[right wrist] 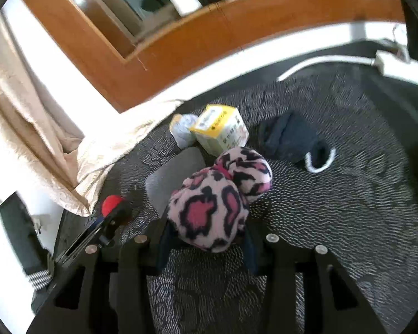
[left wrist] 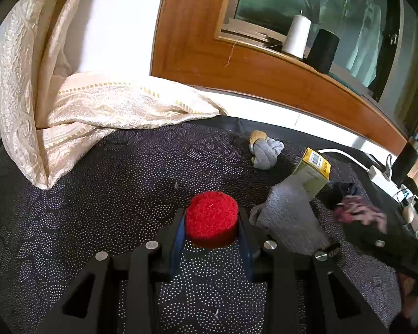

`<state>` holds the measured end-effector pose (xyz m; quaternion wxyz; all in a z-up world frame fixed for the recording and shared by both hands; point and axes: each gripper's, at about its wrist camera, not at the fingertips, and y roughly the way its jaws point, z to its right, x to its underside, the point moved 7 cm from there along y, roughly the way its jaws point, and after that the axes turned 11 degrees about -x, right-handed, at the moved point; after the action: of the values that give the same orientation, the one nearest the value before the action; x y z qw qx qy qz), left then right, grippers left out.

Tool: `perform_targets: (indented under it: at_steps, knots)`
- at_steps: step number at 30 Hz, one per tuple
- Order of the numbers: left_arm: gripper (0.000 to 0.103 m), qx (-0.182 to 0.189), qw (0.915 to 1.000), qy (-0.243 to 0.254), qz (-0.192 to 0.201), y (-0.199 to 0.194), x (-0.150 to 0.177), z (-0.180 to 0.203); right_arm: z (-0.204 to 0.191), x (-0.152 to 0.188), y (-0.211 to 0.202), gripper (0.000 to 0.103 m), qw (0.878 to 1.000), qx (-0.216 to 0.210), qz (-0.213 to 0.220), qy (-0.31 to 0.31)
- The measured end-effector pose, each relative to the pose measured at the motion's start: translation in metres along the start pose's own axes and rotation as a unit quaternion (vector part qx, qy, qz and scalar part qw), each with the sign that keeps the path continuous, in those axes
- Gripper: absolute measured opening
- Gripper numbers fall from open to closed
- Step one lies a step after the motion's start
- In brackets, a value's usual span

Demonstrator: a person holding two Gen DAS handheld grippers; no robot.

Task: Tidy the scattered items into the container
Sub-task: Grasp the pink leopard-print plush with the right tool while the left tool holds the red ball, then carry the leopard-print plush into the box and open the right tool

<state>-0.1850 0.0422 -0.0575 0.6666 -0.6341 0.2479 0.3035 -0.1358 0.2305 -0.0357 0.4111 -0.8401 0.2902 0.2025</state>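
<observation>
In the left wrist view my left gripper [left wrist: 211,213] is shut on a round red fuzzy pad [left wrist: 211,217], just above the dark dotted bedspread [left wrist: 125,194]. To its right lies a grey fabric piece [left wrist: 289,217] with a yellow box [left wrist: 312,172] leaning on it. A knotted light-blue sock [left wrist: 264,151] sits further back. In the right wrist view my right gripper [right wrist: 207,231] is shut on a pink leopard-print sock bundle [right wrist: 214,203], held over the grey fabric piece [right wrist: 170,178]. Behind it are the yellow box [right wrist: 220,130] and a navy sock [right wrist: 289,136] with a white cuff.
Cream pillows [left wrist: 97,105] lean against the wall at the left. A wooden window frame [left wrist: 209,55] runs behind the bed, with a white spool [left wrist: 296,36] and a black spool [left wrist: 323,50] on the sill. A white power strip [right wrist: 398,66] and cable lie at the far right edge.
</observation>
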Motion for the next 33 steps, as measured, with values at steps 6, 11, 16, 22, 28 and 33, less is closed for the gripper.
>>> perform_targets:
  at_steps: [6, 11, 16, 22, 28, 33]
  knots:
    - [0.036, 0.005, 1.0000, 0.007, 0.003, -0.005, 0.001, 0.007, -0.003, 0.003, -0.038, 0.046, 0.999, 0.004, 0.032, -0.012]
    - [0.036, 0.010, 0.9998, 0.016, 0.006, -0.009, 0.004, 0.014, 0.006, 0.010, -0.076, 0.046, 0.998, 0.018, 0.060, -0.007]
    - [0.036, 0.013, 0.9996, 0.025, 0.007, -0.012, 0.006, 0.020, 0.020, 0.015, -0.134, 0.046, 0.992, 0.062, 0.110, -0.021]
    - [0.036, 0.017, 0.9993, 0.033, 0.007, -0.015, 0.010, 0.026, 0.052, 0.015, -0.213, 0.046, 0.973, 0.147, 0.174, -0.032]
    - [0.036, 0.022, 0.9989, 0.041, 0.009, -0.021, 0.013, 0.032, 0.104, 0.021, -0.271, 0.046, 0.956, 0.212, 0.203, 0.011]
    - [0.036, 0.039, 0.9980, 0.049, 0.010, -0.032, 0.016, 0.043, 0.145, 0.030, -0.274, 0.048, 0.953, 0.241, 0.177, 0.041]
